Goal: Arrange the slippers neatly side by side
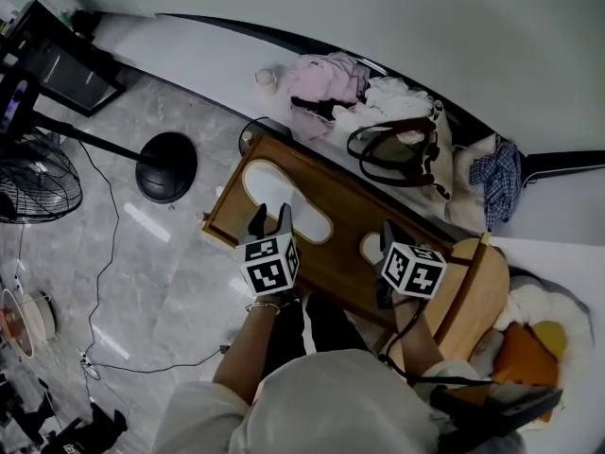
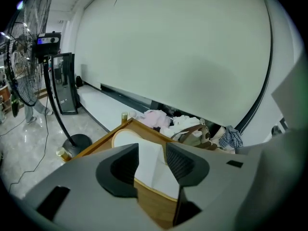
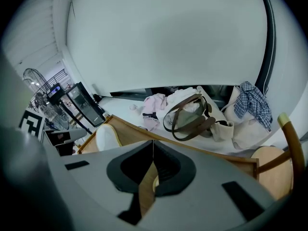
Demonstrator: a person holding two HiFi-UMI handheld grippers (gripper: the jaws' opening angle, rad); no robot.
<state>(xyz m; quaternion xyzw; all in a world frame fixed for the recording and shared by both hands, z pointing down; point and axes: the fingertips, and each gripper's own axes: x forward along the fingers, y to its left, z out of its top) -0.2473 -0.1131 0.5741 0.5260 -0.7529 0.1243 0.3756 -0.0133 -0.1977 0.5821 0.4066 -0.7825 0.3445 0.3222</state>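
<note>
Jaws of the left tool are standing apart over the near end of a white slipper, and the left gripper view is showing the slipper's white upper in the gap between them, not pinched. That slipper is lying lengthwise across the left half of the wooden desk. A second slipper is showing only as a pale edge on the desk, just beside the right tool, which is pointing down near the desk's front rim with its jaws closed together on nothing. Behind the desk, a brown-strapped bag and pink clothes are lying by the wall.
</note>
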